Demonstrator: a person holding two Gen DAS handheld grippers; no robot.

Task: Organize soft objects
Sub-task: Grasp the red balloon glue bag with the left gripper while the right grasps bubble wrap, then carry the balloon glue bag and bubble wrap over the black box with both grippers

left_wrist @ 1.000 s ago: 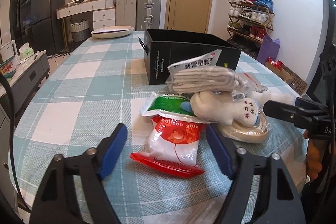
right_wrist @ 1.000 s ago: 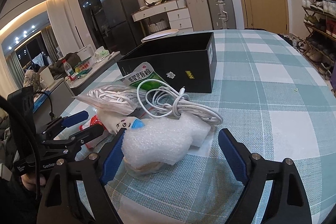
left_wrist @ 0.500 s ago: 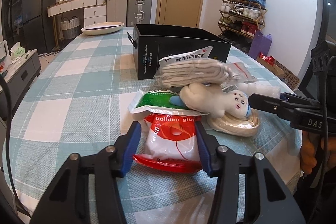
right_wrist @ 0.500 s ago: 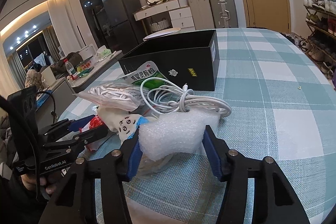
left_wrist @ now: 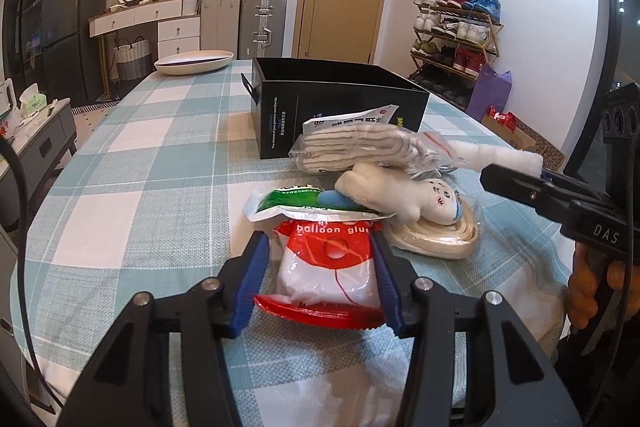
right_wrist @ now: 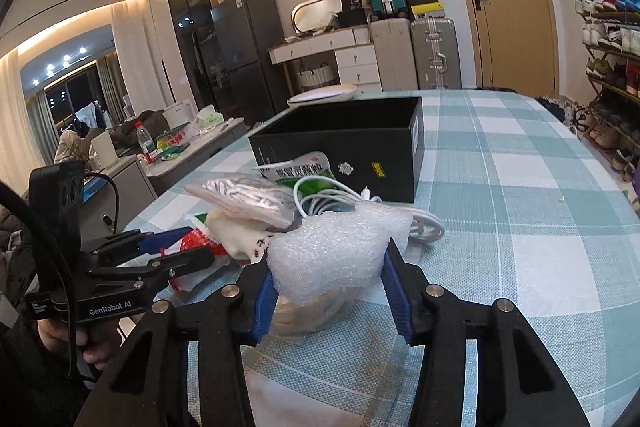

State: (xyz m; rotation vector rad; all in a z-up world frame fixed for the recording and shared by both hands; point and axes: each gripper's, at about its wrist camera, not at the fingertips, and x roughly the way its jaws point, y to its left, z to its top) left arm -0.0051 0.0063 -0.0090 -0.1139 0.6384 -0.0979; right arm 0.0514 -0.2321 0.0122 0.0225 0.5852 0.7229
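Observation:
A red and white "balloon glue" bag (left_wrist: 326,267) lies flat on the checked tablecloth, and my left gripper (left_wrist: 319,243) is shut on it, a blue pad on each side. Behind it are a green pouch (left_wrist: 288,201), a cream plush doll (left_wrist: 400,195), a bagged striped cloth (left_wrist: 360,147) and a cream coil (left_wrist: 436,243). The jaws of my right gripper (right_wrist: 328,255) are closing on a white bubble-foam piece (right_wrist: 332,251), and the pads press into it. A white cable (right_wrist: 328,199) lies just beyond the foam. An open black box (right_wrist: 340,147) stands behind the pile.
A white dish (left_wrist: 194,61) sits at the far end of the table. The tablecloth (right_wrist: 520,227) stretches out to the right of the box. A low counter (right_wrist: 192,143) with bottles stands off the table's left side, and a shoe rack (left_wrist: 456,39) to the right.
Both pairs of jaws have closed in from wide open: the left onto the balloon glue bag, the right onto the bubble foam. Neither hand has shifted much.

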